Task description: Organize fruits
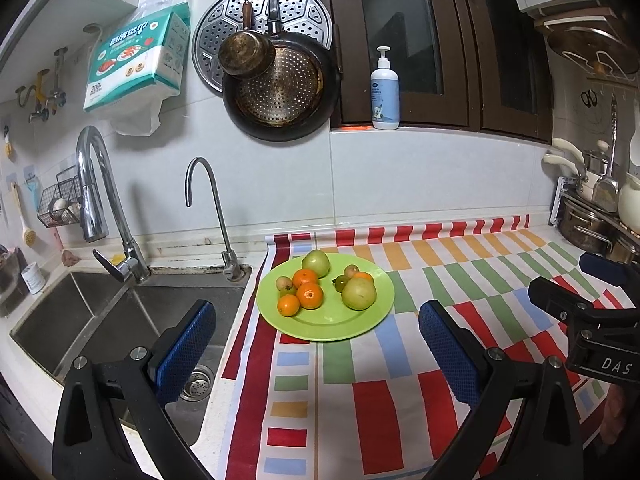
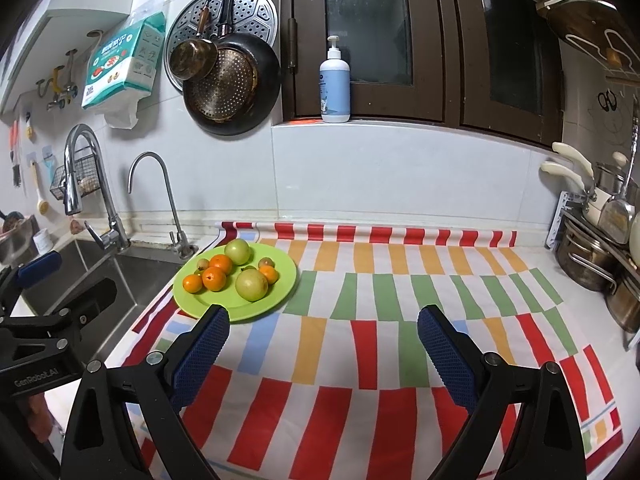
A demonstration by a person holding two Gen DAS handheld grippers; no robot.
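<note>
**Fruit plate at the bench's sink edge, both grippers open and empty**

While the sink [image 1: 120,320] takes up the left end of the bench [image 2: 540,256], a striped cloth [image 2: 380,320] covers the rest, and the green plate [image 1: 360,328] sits on the cloth's left edge, just beside the sink and towards the back wall. On the plate lie two large green fruits, one at the back rim [image 1: 316,263] and one right of centre [image 1: 359,293], three oranges clustered on its left half [image 1: 308,295], a fourth orange [image 1: 363,276] tucked behind the right green fruit, and a few small brownish-green fruits [image 1: 284,282] among them.

The left hand-held gripper [image 1: 316,360] hangs above the bench's front edge with its jaws spread wide and nothing between them; its left blue pad [image 1: 188,344] is over the sink, its right pad over the cloth, and the plate lies straight ahead, just beyond the fingertips, not touched.

The right hand-held gripper [image 2: 324,356] is also wide open and empty, over the middle of the cloth. From its camera the plate lies ahead and to the left, just past its left pad [image 2: 204,352], apart from it. Pots [image 2: 588,260] stand at the bench's right end.
</note>
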